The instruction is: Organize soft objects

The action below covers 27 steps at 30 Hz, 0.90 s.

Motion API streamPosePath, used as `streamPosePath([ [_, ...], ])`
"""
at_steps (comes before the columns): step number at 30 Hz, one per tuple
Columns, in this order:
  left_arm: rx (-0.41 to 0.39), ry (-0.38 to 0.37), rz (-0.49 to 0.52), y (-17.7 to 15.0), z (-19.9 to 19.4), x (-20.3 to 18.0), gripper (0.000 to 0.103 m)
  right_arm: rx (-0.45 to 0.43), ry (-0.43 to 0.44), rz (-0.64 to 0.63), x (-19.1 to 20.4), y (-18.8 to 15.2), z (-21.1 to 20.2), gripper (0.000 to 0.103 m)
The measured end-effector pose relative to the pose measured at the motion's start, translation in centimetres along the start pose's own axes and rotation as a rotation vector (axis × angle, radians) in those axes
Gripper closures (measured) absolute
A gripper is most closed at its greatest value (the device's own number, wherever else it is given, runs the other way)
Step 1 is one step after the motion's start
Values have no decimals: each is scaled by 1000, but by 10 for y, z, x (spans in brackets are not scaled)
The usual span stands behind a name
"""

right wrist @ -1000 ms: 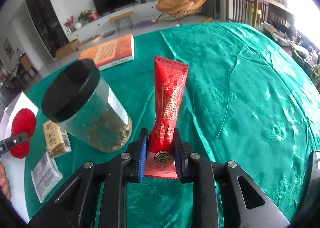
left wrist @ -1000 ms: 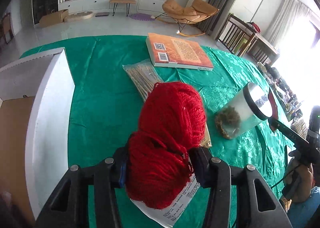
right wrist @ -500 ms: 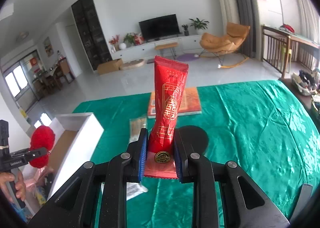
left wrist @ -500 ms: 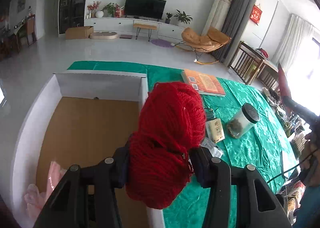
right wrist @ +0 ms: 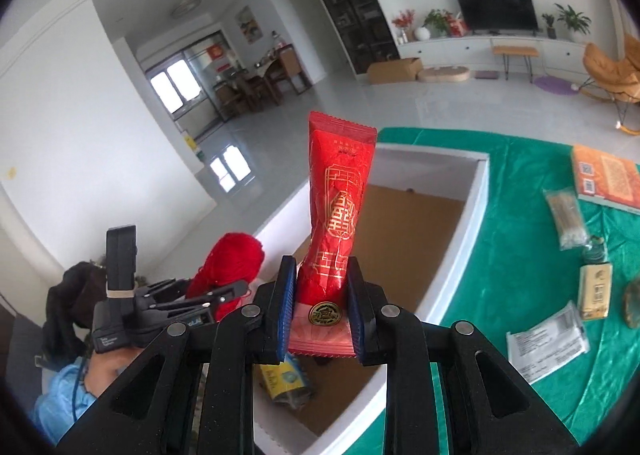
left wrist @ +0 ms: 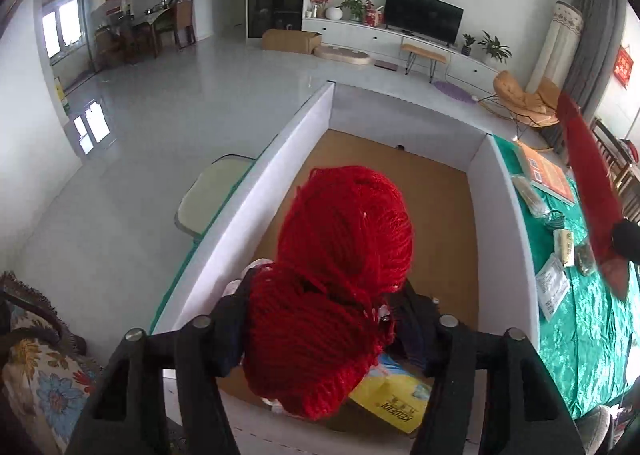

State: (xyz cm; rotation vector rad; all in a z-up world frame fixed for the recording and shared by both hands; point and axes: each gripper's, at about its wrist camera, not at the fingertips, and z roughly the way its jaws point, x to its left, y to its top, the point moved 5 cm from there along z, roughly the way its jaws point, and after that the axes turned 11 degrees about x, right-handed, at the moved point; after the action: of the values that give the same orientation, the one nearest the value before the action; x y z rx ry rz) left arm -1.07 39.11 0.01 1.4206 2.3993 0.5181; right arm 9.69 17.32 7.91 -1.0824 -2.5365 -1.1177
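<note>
Green cloth is covering the worktop (right wrist: 520, 183), with a white-walled box (left wrist: 516, 215) lying directly below both tongs. Left tongs (left wrist: 320, 319) are clenching a red yarn skein (left wrist: 340, 255) at its waist, hanging over the box floor. Right tongs (right wrist: 322, 307) are pinching a red foil pouch (right wrist: 340, 207) near its lower seam, upright above the box. Yarn is likely light and compressible, best gripped mid-bundle; foil is probably slippery and crushable, so the flat seam is serving best.

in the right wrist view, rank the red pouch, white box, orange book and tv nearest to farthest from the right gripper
1. red pouch, clamped in the right gripper
2. white box, just beyond and below
3. orange book, far right on the green cloth
4. tv, on the back wall
</note>
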Motion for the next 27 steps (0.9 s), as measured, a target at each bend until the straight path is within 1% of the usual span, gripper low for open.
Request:
streamPosePath([
  [1, 0, 14, -11, -2, 4, 4, 13, 41, 18, -1, 4, -4, 15, 59],
  [2, -7, 24, -21, -4, 5, 6, 10, 72, 34, 7, 5, -9, 26, 45],
  [3, -20, 29, -25, -5, 5, 5, 9, 79, 43, 13, 3, -14, 31, 30],
  [4, -30, 24, -22, -6, 6, 1, 9, 65, 30, 16, -2, -20, 30, 31],
  [6, -44, -9, -10, -7, 5, -12, 9, 44, -36, 23, -18, -32, 26, 31],
  [9, -71, -94, 22, -6, -2, -43, 9, 12, -171, 40, -56, -51, 11, 31],
  [11, -87, -166, 64, -9, -10, -77, 9, -10, -284, 48, -85, -69, -3, 30],
  [12, -91, -204, 95, -10, -14, -97, 9, -23, -344, 62, -101, -80, -10, 28],
  [14, -89, -280, 177, -15, -22, -144, 9, -39, -468, 107, -137, -107, -23, 26],
  [16, -83, -341, 274, -27, -27, -191, 9, -18, -575, 187, -177, -138, -32, 26],
  [18, -59, -394, 358, -42, -28, -238, 9, 1, -631, 287, -217, -167, -41, 26],
  [20, -10, -449, 431, -62, -22, -282, 9, 3, -677, 388, -253, -195, -53, 26],
  [21, 16, -462, 460, -72, -16, -302, 9, 0, -698, 435, -269, -206, -61, 26],
  [23, 63, -463, 508, -92, 0, -335, 9, -17, -733, 510, -292, -227, -75, 26],
  [25, 98, -442, 533, -107, 20, -359, 9, -41, -751, 565, -307, -241, -85, 26],
  [27, 122, -411, 523, -117, 43, -370, 9, -79, -733, 629, -316, -250, -95, 26],
])
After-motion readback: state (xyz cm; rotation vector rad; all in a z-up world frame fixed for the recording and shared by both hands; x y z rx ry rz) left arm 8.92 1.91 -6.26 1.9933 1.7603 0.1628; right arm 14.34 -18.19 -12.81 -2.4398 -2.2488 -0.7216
